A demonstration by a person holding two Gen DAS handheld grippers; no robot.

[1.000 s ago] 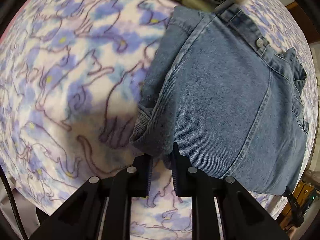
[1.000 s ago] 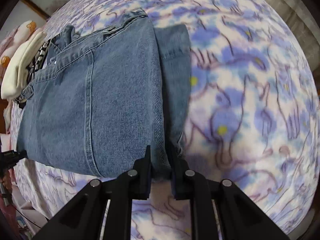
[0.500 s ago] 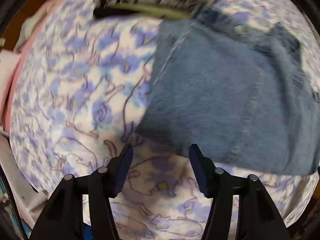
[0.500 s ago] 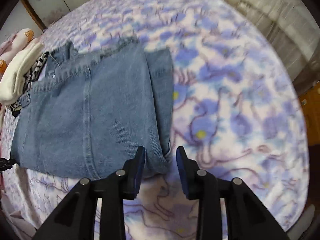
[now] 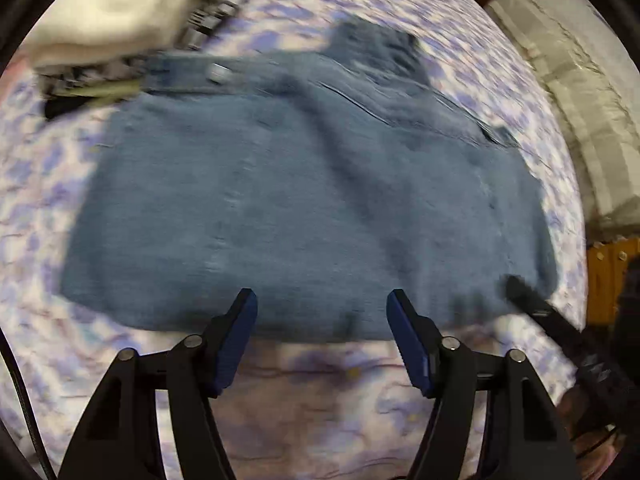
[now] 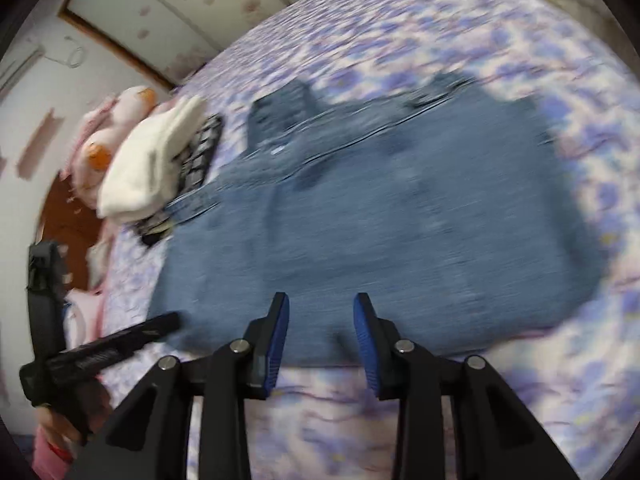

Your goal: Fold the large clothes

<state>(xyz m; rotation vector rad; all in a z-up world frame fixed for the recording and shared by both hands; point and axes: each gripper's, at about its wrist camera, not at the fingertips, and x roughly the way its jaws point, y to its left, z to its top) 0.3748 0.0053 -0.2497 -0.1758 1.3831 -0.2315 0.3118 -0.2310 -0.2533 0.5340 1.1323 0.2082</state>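
Observation:
A folded blue denim garment point(image 5: 300, 200) lies flat on the bed, its waistband and metal button point(image 5: 218, 73) at the far side. My left gripper point(image 5: 320, 294) hovers open over its near edge, holding nothing. In the right wrist view the same denim point(image 6: 400, 220) lies under my right gripper point(image 6: 321, 297). That gripper's jaws are closing with a clear gap and nothing between the pads. Each gripper shows in the other's view: the right one point(image 5: 536, 308) at the denim's right corner, the left one point(image 6: 112, 344) at its left corner. Both views are motion-blurred.
A blue and purple patterned blanket point(image 5: 320, 420) covers the bed. Cream folded clothes point(image 6: 156, 164) on a black-and-white garment point(image 6: 200, 152) touch the denim's far left corner. A pink plush toy point(image 6: 108, 132) sits behind them. Wooden furniture point(image 5: 608, 280) stands at the right.
Both grippers let go of the denim's near corners, opened, and moved inward along its near edge while rising. The denim now lies flat and free.

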